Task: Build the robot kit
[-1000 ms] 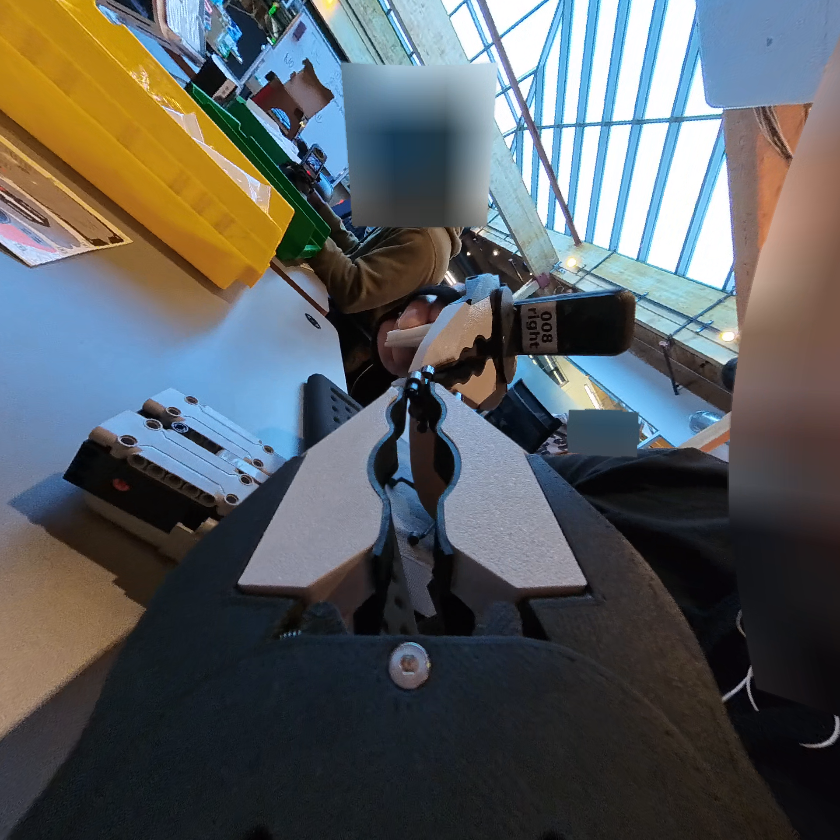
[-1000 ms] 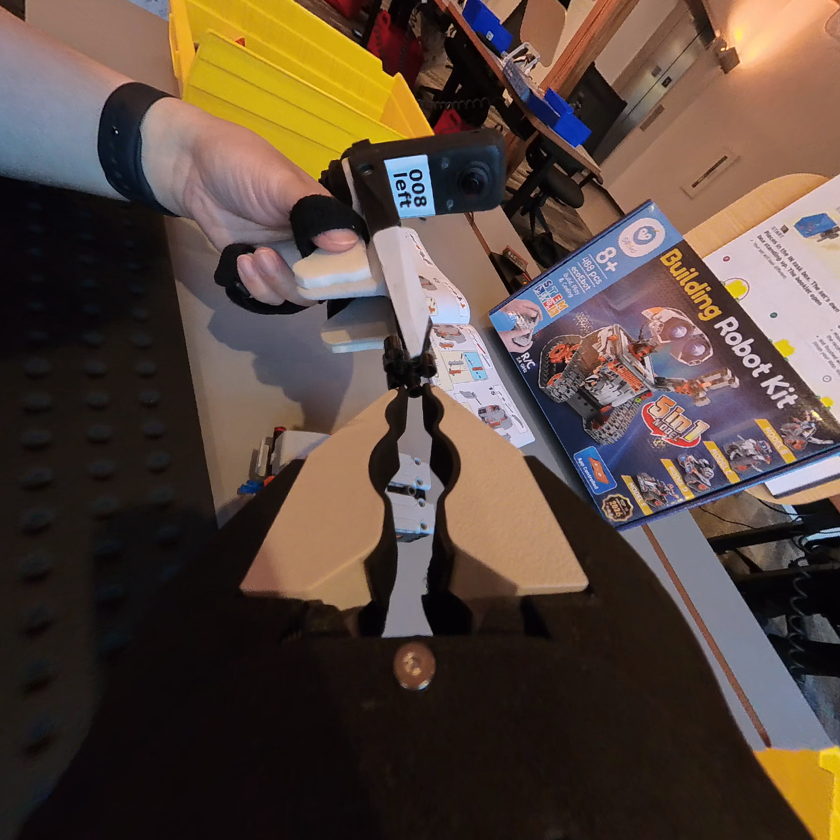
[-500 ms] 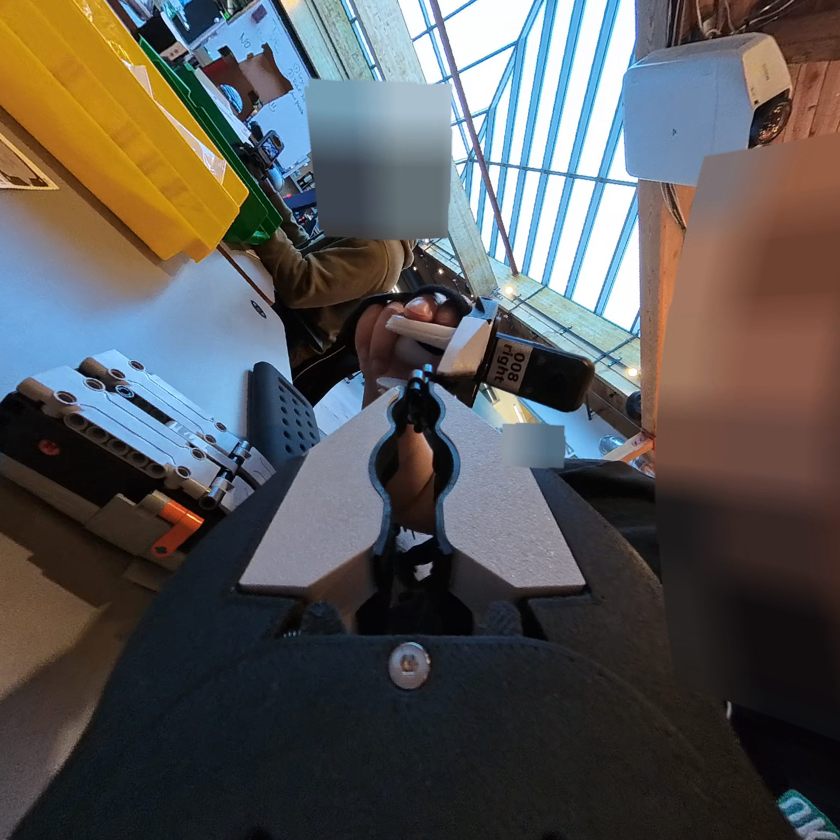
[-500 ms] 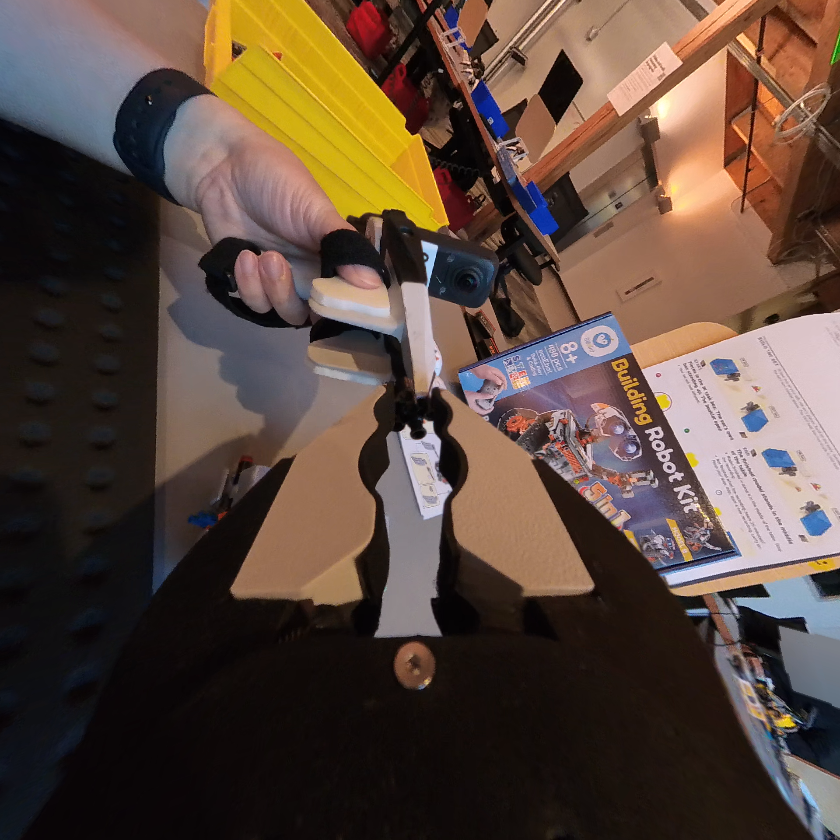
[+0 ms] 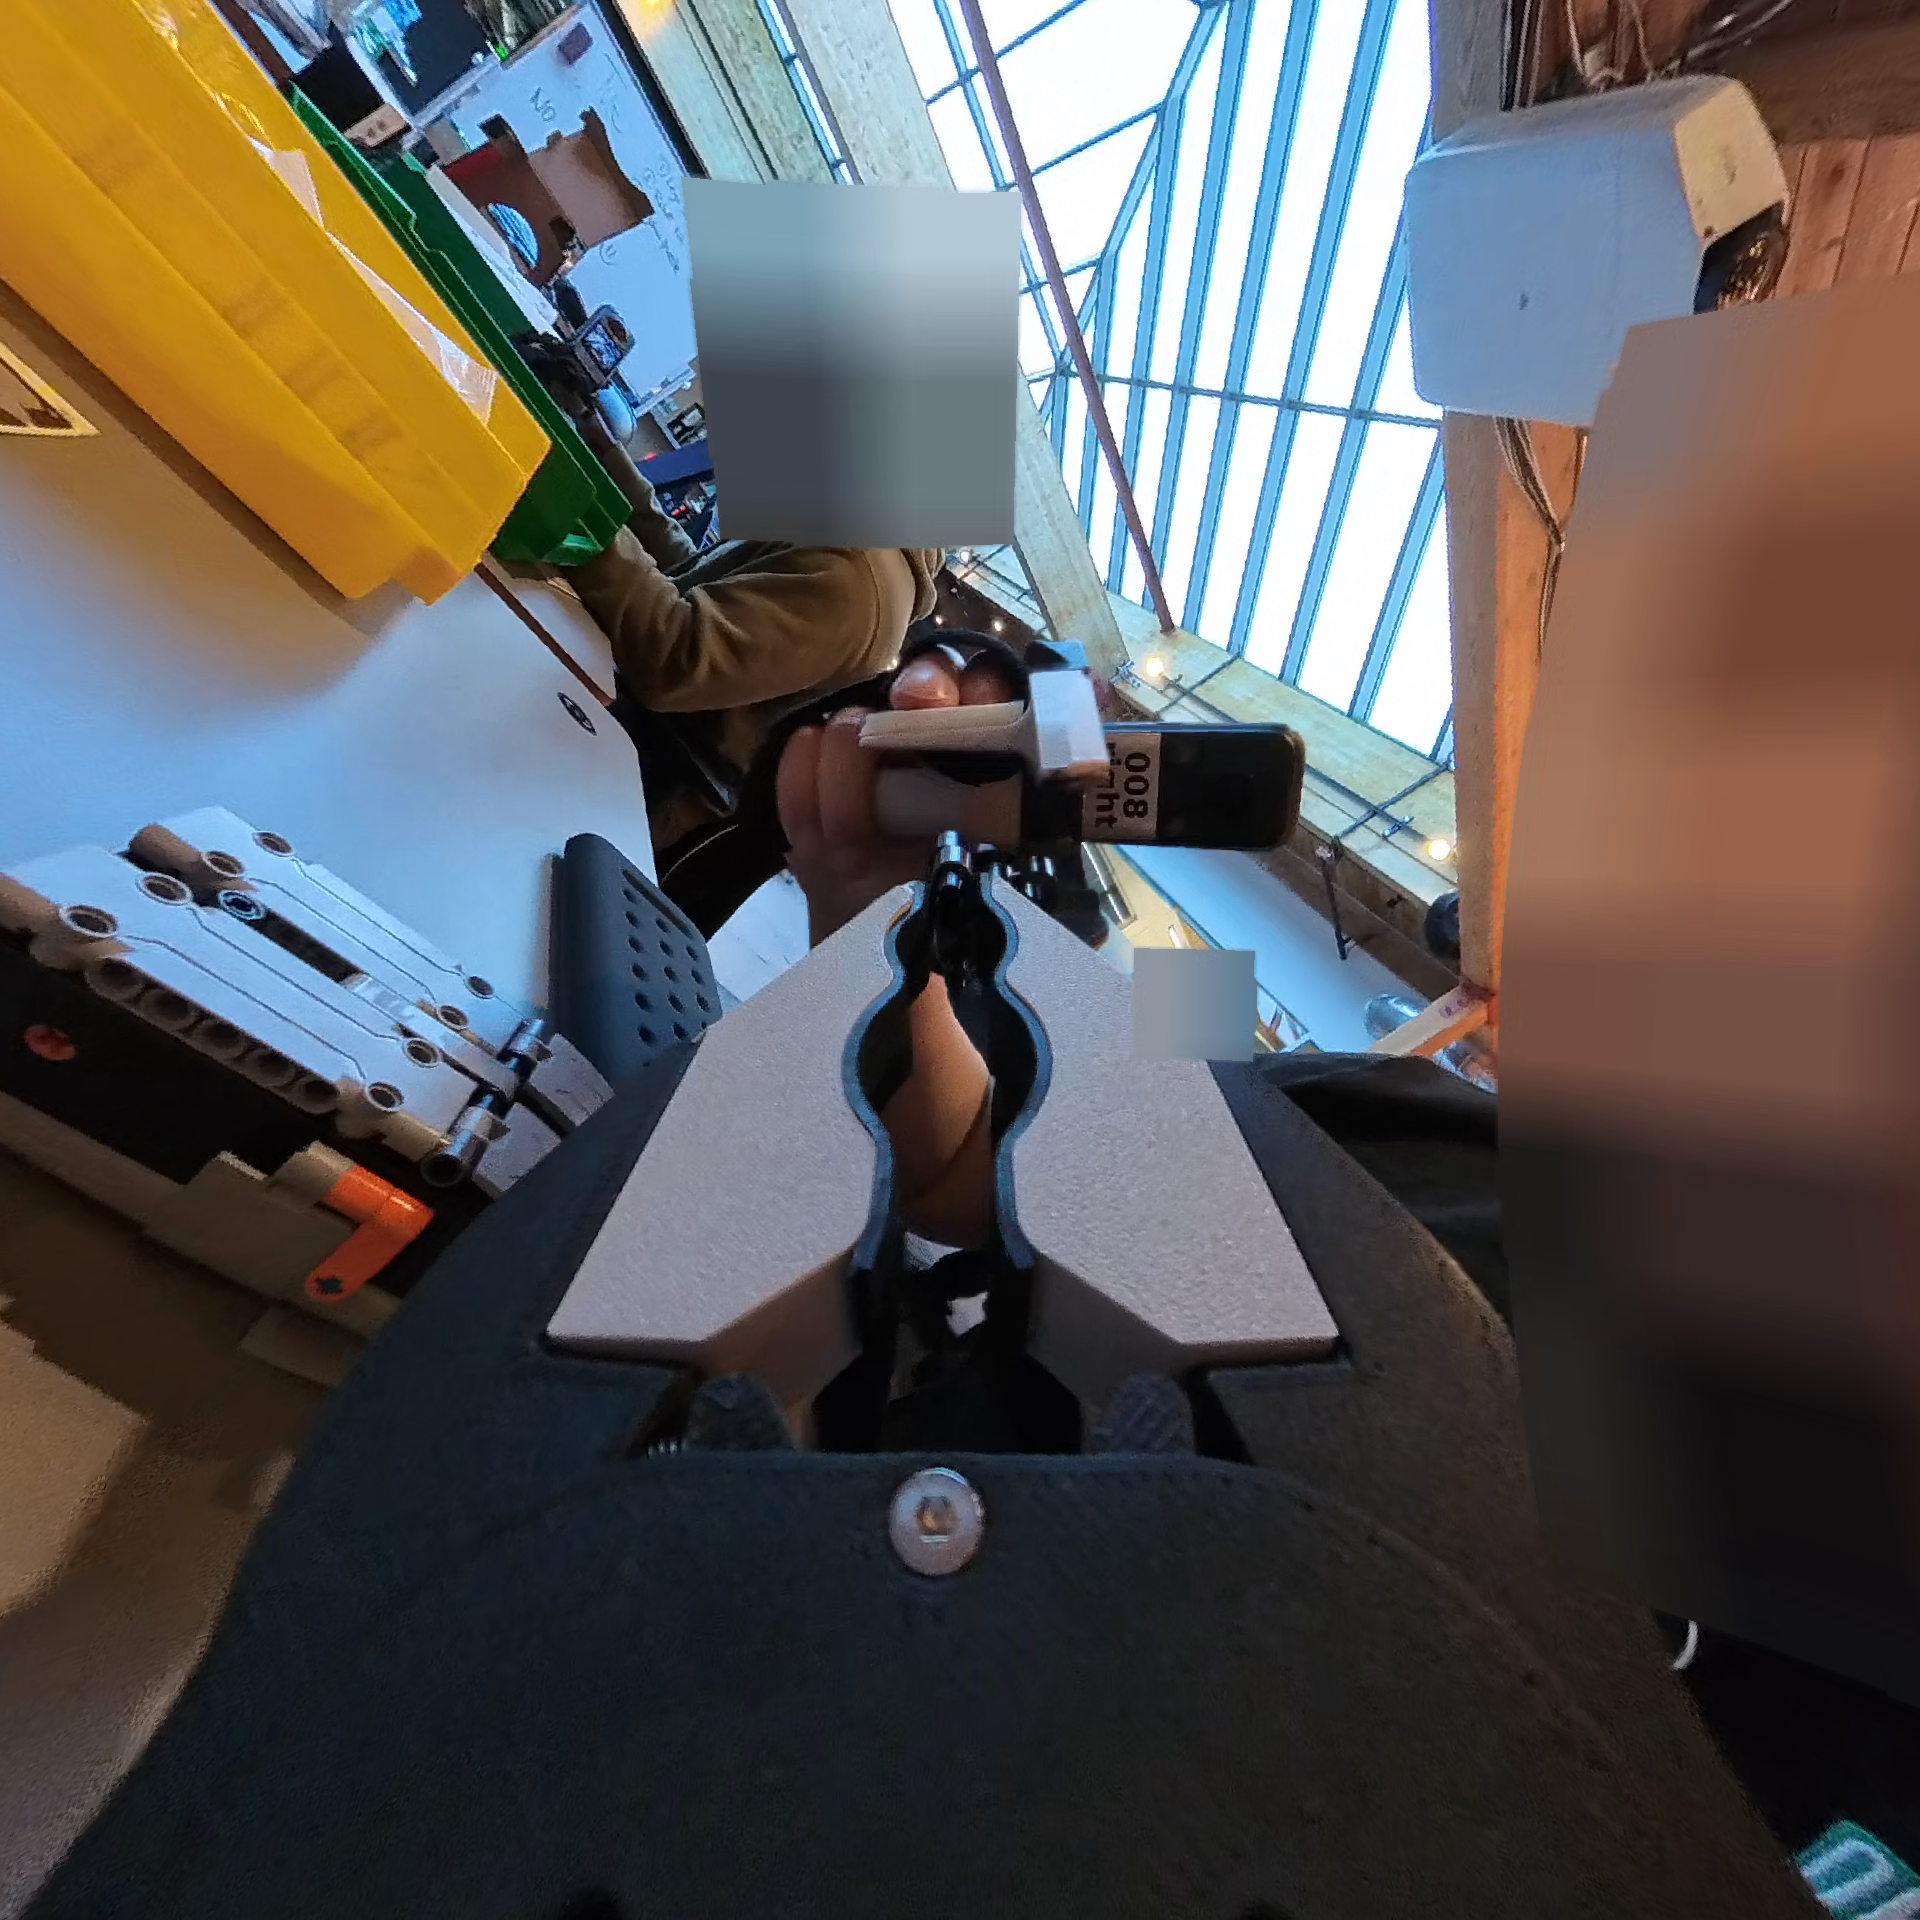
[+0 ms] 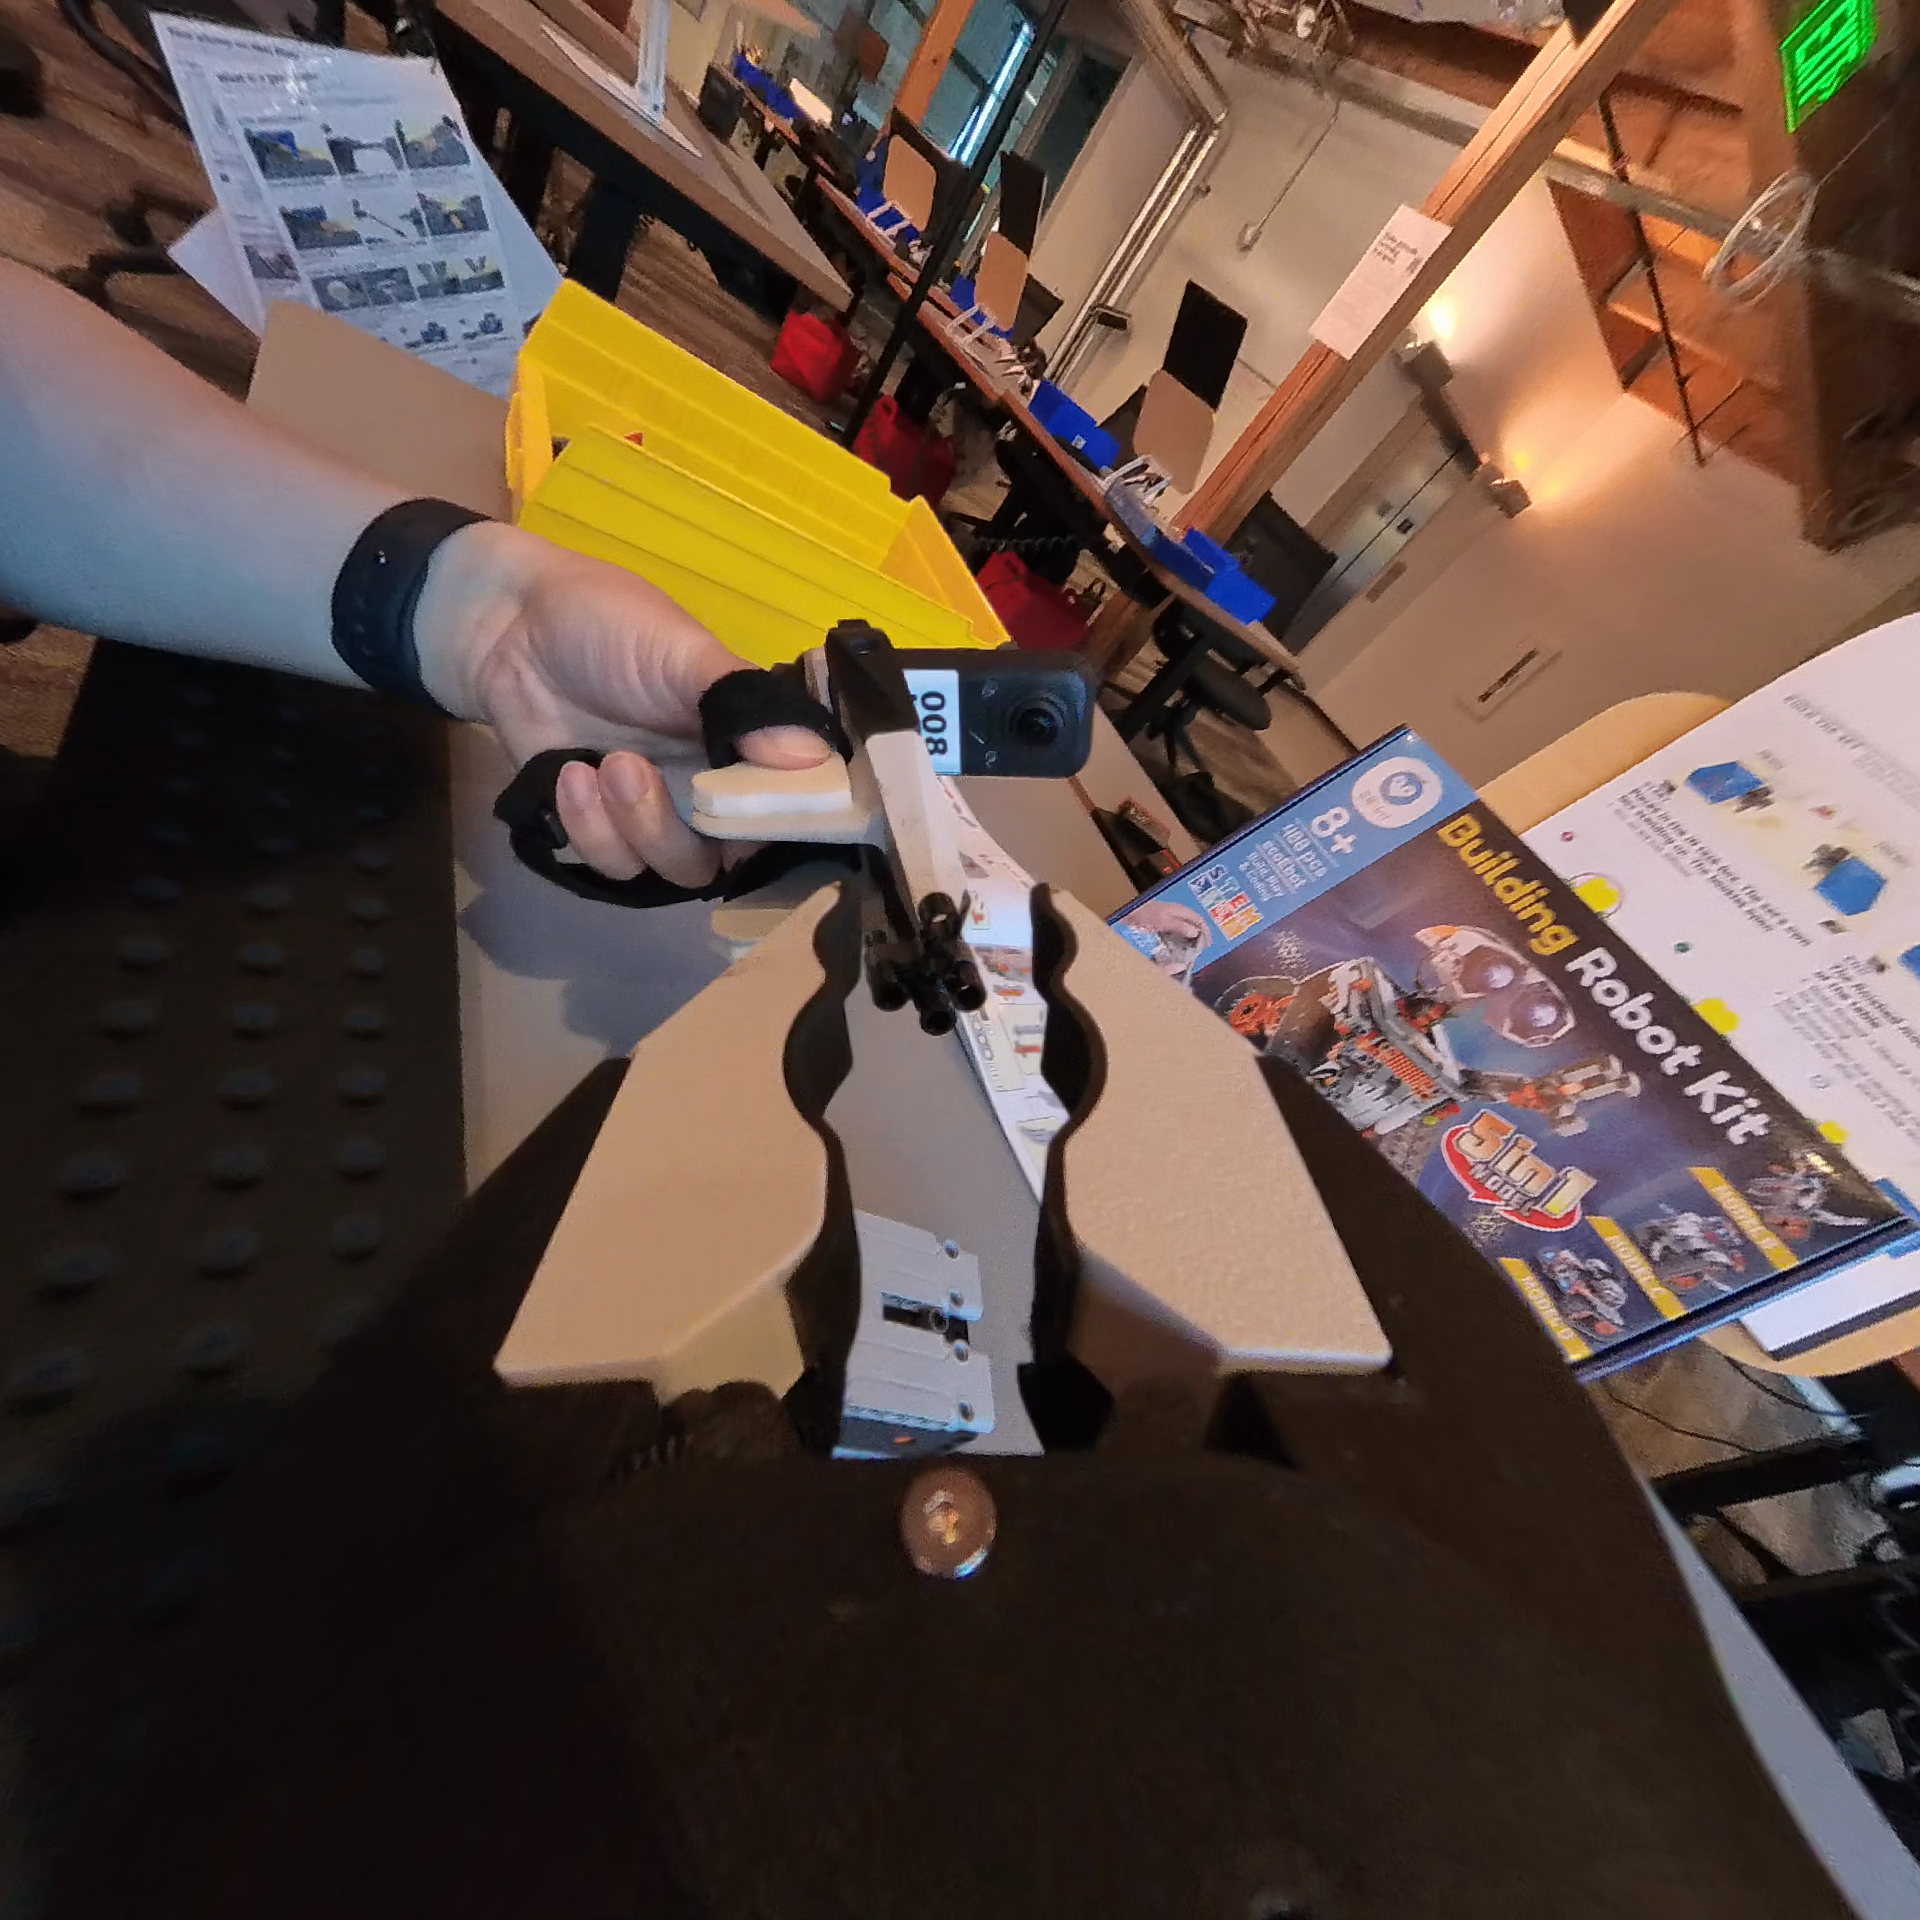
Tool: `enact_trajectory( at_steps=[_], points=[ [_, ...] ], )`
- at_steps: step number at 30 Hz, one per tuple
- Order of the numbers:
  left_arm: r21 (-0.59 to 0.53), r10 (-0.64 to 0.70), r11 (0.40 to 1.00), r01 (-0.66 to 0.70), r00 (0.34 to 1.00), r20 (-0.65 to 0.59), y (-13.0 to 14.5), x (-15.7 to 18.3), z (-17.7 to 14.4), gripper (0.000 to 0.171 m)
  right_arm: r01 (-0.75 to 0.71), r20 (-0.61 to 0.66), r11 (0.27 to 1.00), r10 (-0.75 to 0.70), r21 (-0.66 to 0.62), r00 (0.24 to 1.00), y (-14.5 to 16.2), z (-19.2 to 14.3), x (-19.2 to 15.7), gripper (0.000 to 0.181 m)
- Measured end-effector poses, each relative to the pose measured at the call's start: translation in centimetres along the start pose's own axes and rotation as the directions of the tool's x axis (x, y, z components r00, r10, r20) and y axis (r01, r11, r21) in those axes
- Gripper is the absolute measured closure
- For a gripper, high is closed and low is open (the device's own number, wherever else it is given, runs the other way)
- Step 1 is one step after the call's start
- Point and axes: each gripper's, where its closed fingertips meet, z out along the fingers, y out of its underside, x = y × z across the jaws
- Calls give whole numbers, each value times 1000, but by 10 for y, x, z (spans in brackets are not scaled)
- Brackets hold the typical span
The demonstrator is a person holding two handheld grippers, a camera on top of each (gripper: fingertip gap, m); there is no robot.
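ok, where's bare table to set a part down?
Two patches. One lies between the yellow bins and the grey brick block. The other is under the left hand, between the black mat and the booklet. It is crowded to the right, where the kit box and printed sheet fill that side.

Small black pin cluster [image 6: 928, 966] pinched in left gripper [image 5: 948, 914], right gripper [image 6: 940, 935] apart around it

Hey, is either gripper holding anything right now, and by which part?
The left gripper pinches a small black connector piece by one end, between its fingertips; the rest sticks out. The right gripper is open and holds nothing.
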Motion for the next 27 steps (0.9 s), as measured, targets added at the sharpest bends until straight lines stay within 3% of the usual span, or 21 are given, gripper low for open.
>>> enact_trajectory(
  at_steps=[6,12,24,27],
  points=[
    [17,-90,996,91,995,-53,-2,1,-3,168,-150,87,985,158,-89,984,20,2,-7,145],
    [0,-65,998,65,998,-16,1,-3,-3,168,-309,120,946,319,-98,940,24,3,-5,158],
    [19,-188,982,190,979,-74,3,-5,-1,168,-195,108,976,205,-95,973,26,2,-8,160],
    [36,-168,985,170,984,-52,1,-9,-3,170,-215,95,971,225,-105,970,30,3,-7,160]
  ],
)
